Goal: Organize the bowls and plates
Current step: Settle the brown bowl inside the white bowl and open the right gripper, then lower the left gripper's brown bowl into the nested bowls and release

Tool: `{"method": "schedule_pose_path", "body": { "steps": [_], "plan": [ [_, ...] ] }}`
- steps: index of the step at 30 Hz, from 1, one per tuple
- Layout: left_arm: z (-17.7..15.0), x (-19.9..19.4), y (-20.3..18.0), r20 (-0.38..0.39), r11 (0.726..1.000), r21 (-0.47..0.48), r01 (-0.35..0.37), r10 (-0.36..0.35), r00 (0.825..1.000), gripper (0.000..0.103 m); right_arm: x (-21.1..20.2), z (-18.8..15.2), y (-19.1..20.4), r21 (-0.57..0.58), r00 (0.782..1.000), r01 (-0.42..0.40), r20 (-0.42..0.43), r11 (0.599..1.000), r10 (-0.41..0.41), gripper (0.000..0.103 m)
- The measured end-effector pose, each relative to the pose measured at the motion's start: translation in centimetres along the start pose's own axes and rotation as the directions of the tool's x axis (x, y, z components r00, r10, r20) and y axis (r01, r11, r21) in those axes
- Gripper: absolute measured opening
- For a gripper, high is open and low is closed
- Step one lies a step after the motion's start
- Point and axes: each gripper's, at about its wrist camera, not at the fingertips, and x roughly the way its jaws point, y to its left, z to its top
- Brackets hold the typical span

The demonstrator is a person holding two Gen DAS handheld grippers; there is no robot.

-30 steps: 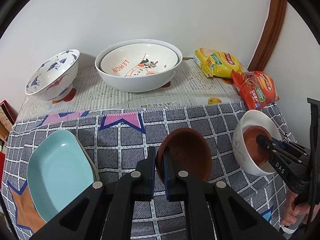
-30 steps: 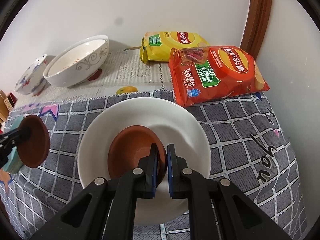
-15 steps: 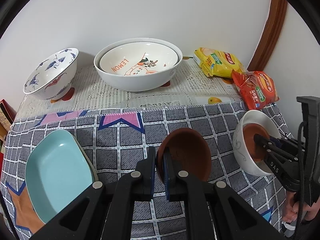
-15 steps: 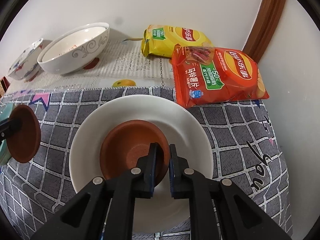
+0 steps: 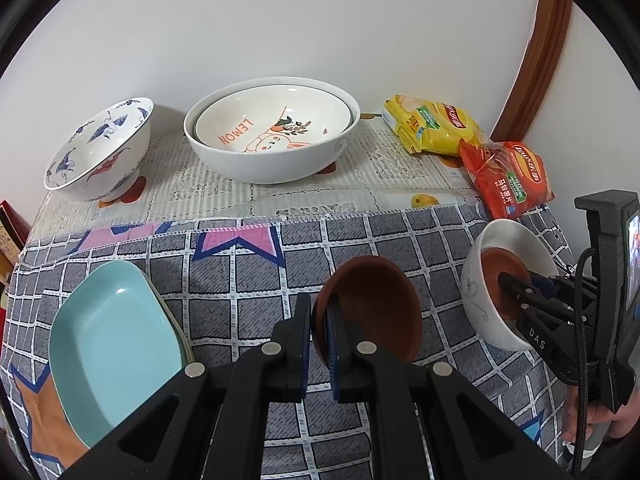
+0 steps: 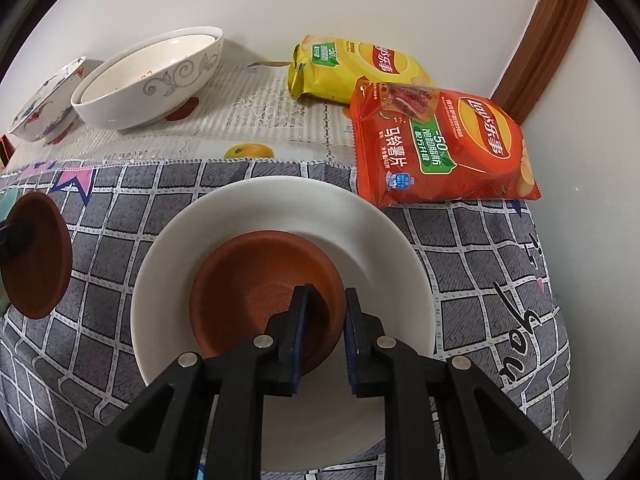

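- Brown saucers, two: one (image 5: 372, 308) is clamped by its rim in the left hand-held gripper (image 5: 318, 340) and carried above the surface, tipped nearly on edge; the other (image 6: 266, 300) lies flat in the white bowl (image 6: 360, 240)
- Right hand-held gripper (image 6: 324, 332): fingers are set slightly apart astride the near rim of the seated saucer, one inside and one outside; a release is judged to be under way, contact with the rim not being certain
- Deciding relation: the white bowl with its saucer lies to the right of the carried saucer and a little farther off, as seen from the left wrist; the left hand-held gripper alone is loaded, so the stacking move is judged to fall to it, once the right one is drawn clear; the carried saucer would need levelling from its tilt first
- Saucer material: matt, earthen brown, unglazed in look, round and shallow with a raised lip; a brittle, slightly rough handling is expected
- White bowl: glossy ceramic, grey scrollwork on the outer wall (image 5: 476, 292)
- Teal dish (image 5: 112, 344): smooth, rounded-rectangular, stacked on another at the near left
- Large white bowl (image 5: 276, 160), a lemon-print bowl (image 5: 272, 120) nested inside; blue-patterned bowl (image 5: 100, 152) beside it, tilted
- Surface: grey checked cloth (image 5: 240, 264) near, lace-pattern cover farther back
- Crisp packets, yellow (image 6: 356, 68) and orange (image 6: 440, 144), crinkled foil, at the far right
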Motion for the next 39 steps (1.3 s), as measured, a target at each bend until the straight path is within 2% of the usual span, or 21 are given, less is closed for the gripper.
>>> {"method": "schedule_pose_path", "body": {
  "steps": [6,10,19,22,28,39],
  "plan": [
    [-0.1,-0.2,-0.3,-0.005,1.000,0.010,0.007,-0.007,1.000,0.008,-0.1,-0.2,0.1,-0.009,1.000,0.000,-0.002,1.000,0.000,0.019],
    [-0.1,-0.6,-0.8,-0.003,1.000,0.020,0.008,-0.008,1.000,0.008,-0.9,-0.2,-0.2,0.008,1.000,-0.009,0.022,1.000,0.009,0.028],
    [0.5,-2.2,-2.7,0.021,0.999,0.031,0.022,-0.023,1.000,0.008,-3.9,-1.0,-1.7,0.032,0.995,-0.065,0.083,0.997,0.063,0.028],
    [0.8,-3.0,-3.7,0.035,0.999,0.037,0.035,-0.036,0.999,0.008,-5.8,-1.4,-2.9,0.049,0.989,-0.086,0.122,0.995,0.079,0.029],
    [1.3,-4.0,-6.2,0.043,0.996,0.044,0.075,-0.077,0.996,0.008,-9.1,-2.5,-6.3,0.118,0.978,-0.115,0.187,0.986,0.092,0.039],
    [1.2,-2.4,-11.2,0.011,0.992,0.071,0.109,-0.110,0.994,0.008,-9.3,-5.6,-11.7,0.179,0.986,-0.061,0.165,0.982,0.032,0.039]
  ]
}}
